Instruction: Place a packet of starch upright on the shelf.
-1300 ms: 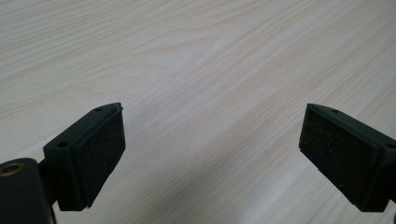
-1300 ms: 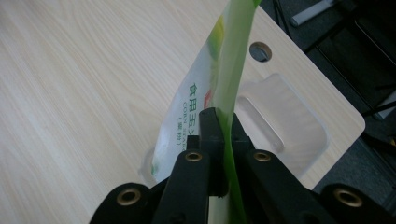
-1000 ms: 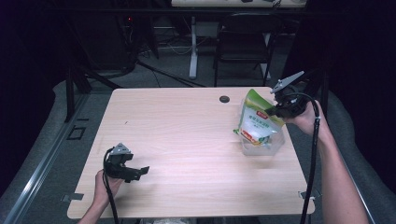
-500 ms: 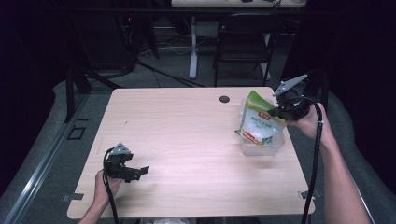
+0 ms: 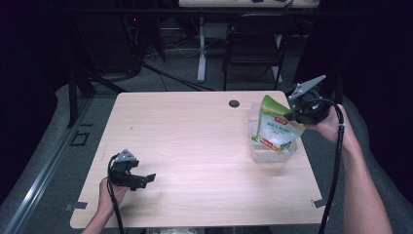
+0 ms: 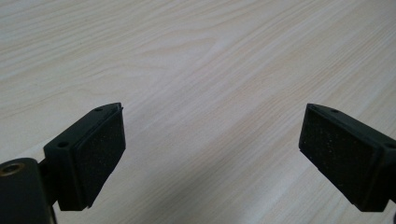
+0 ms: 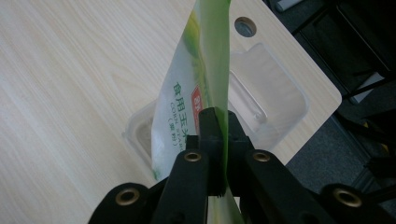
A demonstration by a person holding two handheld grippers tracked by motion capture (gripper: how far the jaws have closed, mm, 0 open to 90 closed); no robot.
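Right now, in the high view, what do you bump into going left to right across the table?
Left gripper → hole → bag → right gripper, shut on the bag.

right tool (image 5: 293, 116) | drifted slightly toward table's right edge | pouch (image 5: 275, 129) tilted with it

A dark chair (image 5: 253, 48) is being seen at twelve o'clock beyond the pale wooden table (image 5: 195, 131); grey floor (image 5: 185, 83) is being dimly lit.

Your green-and-white pouch (image 5: 275, 127) stands tilted, its bottom inside the clear plastic container (image 5: 271, 154) near the table's right edge.
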